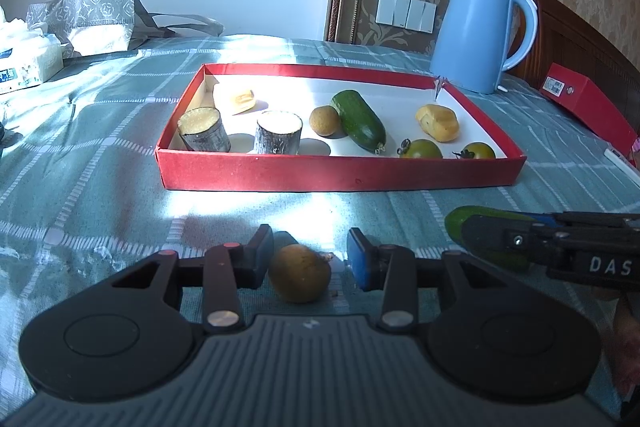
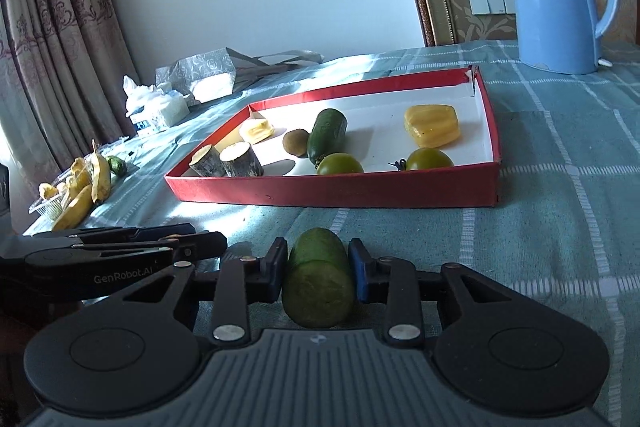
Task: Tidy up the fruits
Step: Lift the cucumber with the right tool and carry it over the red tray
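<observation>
- Fruit-sorting scene on a surface (image 1: 100, 131) draped in a teal checked cloth, with a shallow red box (image 1: 340, 177) lying across the middle.
- Left hand-held gripper (image 1: 306, 261) sits low at the near edge, jaws set narrowly around a small round brown fruit (image 1: 299, 273); the left pad touches it, while a slim gap shows at the right pad.
- Right hand-held gripper (image 2: 318, 269) is clamped on a short green cucumber (image 2: 318, 287), both pads pressed to its sides, just near of the box.
- Inside the box: two cut cane sections (image 1: 204, 129) at the left, a pale yellow piece (image 1: 236, 99) behind them, another brown fruit (image 1: 325, 121) touching a second cucumber (image 1: 358, 119), a yellow piece (image 1: 438, 123) to the right and two green tomatoes (image 1: 420, 149) along the near wall.
- Blue kettle (image 1: 476, 35) stands beyond the box's far right corner.
- Bananas (image 2: 86, 187) lie well to the left in the right wrist view, with a grey patterned bag (image 2: 200, 71) farther back.
</observation>
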A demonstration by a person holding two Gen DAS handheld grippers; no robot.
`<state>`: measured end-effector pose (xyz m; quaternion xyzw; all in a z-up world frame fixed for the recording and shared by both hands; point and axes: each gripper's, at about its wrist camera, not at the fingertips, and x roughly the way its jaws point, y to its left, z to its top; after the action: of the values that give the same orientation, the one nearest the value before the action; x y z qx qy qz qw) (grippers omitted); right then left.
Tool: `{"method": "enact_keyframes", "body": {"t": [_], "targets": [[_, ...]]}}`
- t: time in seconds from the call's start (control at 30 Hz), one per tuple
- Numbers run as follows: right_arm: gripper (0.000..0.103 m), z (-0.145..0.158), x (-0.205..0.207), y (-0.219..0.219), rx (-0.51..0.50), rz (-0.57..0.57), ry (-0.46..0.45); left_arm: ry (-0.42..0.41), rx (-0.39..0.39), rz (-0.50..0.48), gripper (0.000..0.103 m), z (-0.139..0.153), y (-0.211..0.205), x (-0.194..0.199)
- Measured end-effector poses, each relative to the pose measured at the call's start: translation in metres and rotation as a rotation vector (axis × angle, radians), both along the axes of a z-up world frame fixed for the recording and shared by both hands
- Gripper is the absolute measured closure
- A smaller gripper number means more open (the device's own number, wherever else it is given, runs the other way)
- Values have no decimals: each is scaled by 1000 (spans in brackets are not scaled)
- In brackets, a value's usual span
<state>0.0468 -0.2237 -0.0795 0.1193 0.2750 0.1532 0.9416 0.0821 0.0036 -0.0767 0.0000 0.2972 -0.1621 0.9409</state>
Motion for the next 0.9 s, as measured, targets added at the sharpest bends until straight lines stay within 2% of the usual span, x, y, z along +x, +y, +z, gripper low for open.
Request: {"method": "enact_keyframes", "body": {"t": [0.13, 0.27, 0.3, 0.33, 0.4, 0.57, 0.7, 0.73, 0.8, 0.87, 0.9], "targets": [[71, 6, -3, -20, 113, -23, -26, -3, 17, 0, 66, 0, -2, 0], [71, 17, 6, -33, 170, -42, -51, -3, 19, 0, 66, 0, -2, -1], [74, 20, 9, -35, 176, -46, -57, -3, 18, 0, 66, 0, -2, -1], [92, 21, 12, -36, 180, -51, -58, -3, 17, 0, 66, 0, -2, -1], [92, 25, 20, -39, 196, -54, -49, -2, 12, 0, 66, 0, -2, 0], [92, 19, 21, -31, 123, -18, -51, 0, 2, 0, 66, 0, 0, 0], [91, 13, 5, -28, 99, -52, -42, 0, -1, 0, 66, 0, 0, 0], [87, 14, -2, -27, 74, -64, -43, 0, -2, 0, 66, 0, 1, 0], [70, 17, -22, -22, -5, -75, -46, 1, -7, 0, 67, 0, 1, 0], [21, 19, -47, -17, -34, -73, -45, 2, -10, 0, 67, 0, 2, 0], [17, 19, -55, -15, -37, -67, -50, 2, -10, 0, 67, 0, 1, 0]]}}
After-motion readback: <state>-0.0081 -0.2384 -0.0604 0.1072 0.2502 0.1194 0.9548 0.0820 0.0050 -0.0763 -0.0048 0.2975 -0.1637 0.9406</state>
